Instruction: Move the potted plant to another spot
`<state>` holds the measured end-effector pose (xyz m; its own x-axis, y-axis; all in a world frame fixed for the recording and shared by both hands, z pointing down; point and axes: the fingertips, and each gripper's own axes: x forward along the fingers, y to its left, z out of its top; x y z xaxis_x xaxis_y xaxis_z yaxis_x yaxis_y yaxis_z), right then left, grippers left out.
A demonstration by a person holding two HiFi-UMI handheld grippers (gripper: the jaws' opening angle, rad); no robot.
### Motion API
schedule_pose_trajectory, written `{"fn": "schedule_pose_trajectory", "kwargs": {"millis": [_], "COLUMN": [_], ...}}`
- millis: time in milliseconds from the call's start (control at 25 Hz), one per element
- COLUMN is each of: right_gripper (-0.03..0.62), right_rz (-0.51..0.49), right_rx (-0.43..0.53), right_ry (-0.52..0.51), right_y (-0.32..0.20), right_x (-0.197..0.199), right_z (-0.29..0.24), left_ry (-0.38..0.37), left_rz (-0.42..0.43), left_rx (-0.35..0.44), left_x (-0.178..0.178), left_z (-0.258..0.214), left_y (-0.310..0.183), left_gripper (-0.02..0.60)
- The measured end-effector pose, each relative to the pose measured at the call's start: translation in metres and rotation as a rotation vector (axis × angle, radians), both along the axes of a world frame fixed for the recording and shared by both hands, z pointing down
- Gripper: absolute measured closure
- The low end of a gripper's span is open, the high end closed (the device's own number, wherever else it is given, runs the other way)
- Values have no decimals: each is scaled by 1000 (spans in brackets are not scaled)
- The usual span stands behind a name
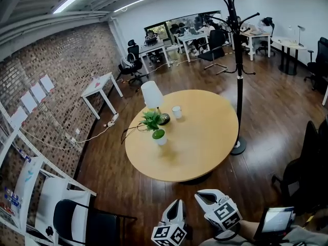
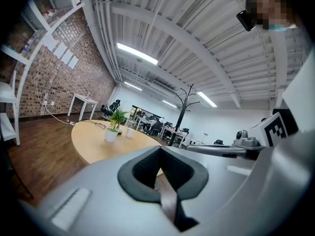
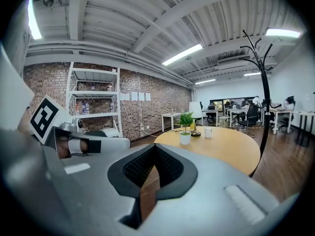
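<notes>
The potted plant (image 1: pixel 157 126), green leaves in a small white pot, stands on the left part of the round wooden table (image 1: pixel 205 137). It also shows far ahead in the left gripper view as the plant (image 2: pixel 114 126) and in the right gripper view as the plant (image 3: pixel 185 128). My left gripper (image 1: pixel 177 204) and right gripper (image 1: pixel 202 195) hang side by side over the floor, well short of the table's near edge. Both point toward the table. The left gripper (image 2: pixel 160 155) and the right gripper (image 3: pixel 154 154) have their jaws together with nothing between them.
A white-shaded lamp (image 1: pixel 152 97) and a white cup (image 1: pixel 177 111) stand just behind the plant. A black coat stand (image 1: pixel 238 60) rises at the table's right. A black chair (image 1: pixel 84 222) and white shelving (image 1: pixel 20 188) are at the lower left. Desks and people fill the back.
</notes>
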<state>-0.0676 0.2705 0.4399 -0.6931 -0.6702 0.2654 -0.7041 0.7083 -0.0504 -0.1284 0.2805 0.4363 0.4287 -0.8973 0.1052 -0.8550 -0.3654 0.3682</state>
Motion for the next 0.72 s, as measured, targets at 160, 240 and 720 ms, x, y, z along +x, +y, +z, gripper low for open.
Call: {"fn": "schedule_pose_trajectory", "kwargs": {"millis": [160, 240, 720], "right_gripper": [586, 586, 586], "right_rz": [-14, -30, -86], "right_rx": [-3, -6, 12], "right_ry": [3, 2, -4], "right_y": [-61, -93, -233], "right_x": [15, 20, 47], "right_z": [-4, -6, -8], "left_ry": [-9, -12, -36], "left_rz": [-15, -25, -102], "left_rx": [-5, -2, 22], "left_x": [13, 19, 37], "left_z": [-5, -9, -13], "left_y": [-60, -93, -226], "left_gripper": [591, 591, 591]}}
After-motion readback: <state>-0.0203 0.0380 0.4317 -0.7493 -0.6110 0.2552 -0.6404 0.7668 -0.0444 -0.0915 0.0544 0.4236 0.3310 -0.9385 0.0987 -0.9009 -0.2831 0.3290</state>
